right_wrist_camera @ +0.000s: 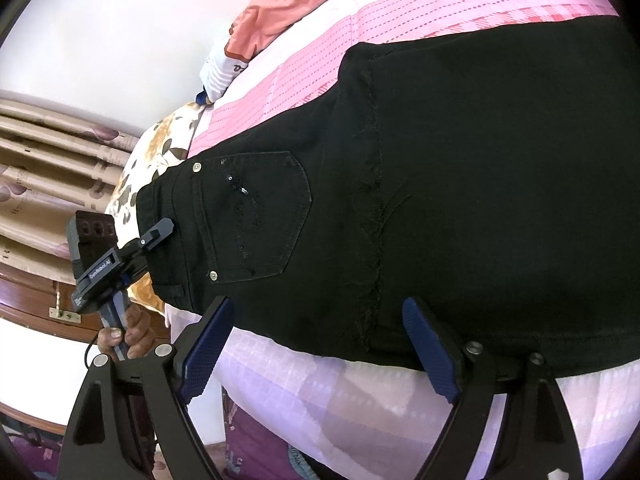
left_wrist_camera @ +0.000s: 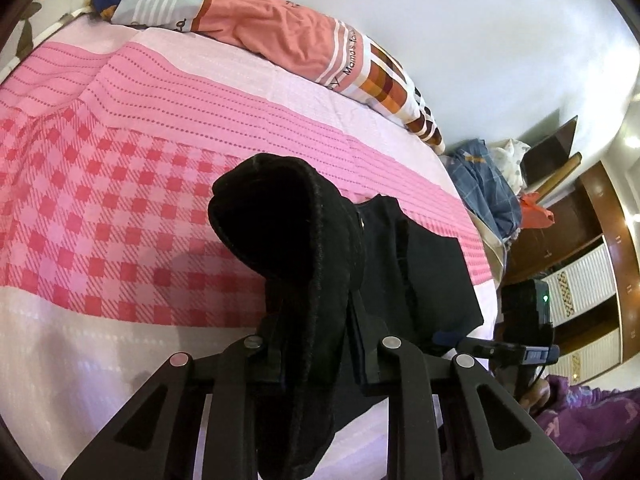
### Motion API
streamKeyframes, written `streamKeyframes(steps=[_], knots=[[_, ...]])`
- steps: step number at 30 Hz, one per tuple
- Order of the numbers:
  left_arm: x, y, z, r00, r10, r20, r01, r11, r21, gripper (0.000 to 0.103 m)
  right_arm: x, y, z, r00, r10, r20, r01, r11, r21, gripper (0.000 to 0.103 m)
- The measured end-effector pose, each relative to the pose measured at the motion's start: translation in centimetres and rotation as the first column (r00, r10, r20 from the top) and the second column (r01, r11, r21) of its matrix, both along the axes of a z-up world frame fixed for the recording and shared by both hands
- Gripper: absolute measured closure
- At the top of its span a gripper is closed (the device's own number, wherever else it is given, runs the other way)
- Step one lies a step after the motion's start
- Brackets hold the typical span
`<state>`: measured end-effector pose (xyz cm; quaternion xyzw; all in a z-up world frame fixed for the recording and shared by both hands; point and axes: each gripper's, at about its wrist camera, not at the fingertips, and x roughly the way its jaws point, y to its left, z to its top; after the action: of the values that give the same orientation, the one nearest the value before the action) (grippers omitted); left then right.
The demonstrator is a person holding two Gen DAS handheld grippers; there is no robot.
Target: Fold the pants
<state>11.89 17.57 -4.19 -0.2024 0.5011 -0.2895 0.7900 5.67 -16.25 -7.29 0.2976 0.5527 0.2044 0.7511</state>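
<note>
Here, left claw (left_wrist_camera: 316,344) grips black pants (right_wrist_camera: 460,180); right claw (right_wrist_camera: 316,344) open.

Both views are bright and evenly lit, with soft, faint shadows. In the left wrist view a lamp glares at the right edge and the pale wall (left_wrist_camera: 480,40) is near white. In the right wrist view the wall at upper left is blown out. The black pants (right_wrist_camera: 460,200) swallow detail in both; only the seams, rivets and sequins catch light. Heavy fisheye curving bends the bed (left_wrist_camera: 120,160) edges, dark corners vignette, and the near fingers (right_wrist_camera: 208,348) look slightly soft
</note>
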Motion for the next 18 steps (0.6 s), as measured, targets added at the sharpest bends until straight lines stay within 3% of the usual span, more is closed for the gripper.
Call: streamKeyframes(steps=[9, 18], knots=[[-0.1, -0.8, 0.4, 1.0, 0.026, -0.001, -0.026, 0.998, 0.054, 0.079, -0.1, 0.0, -0.1, 1.0, -0.007, -0.002, 0.007, 1.0, 0.009, 0.019], [-0.9, -2.7, 1.8, 0.999, 0.011, 0.053, -0.018, 0.99, 0.14, 0.079, 0.0, 0.1, -0.3, 1.0, -0.007, -0.002, 0.007, 1.0, 0.012, 0.019]])
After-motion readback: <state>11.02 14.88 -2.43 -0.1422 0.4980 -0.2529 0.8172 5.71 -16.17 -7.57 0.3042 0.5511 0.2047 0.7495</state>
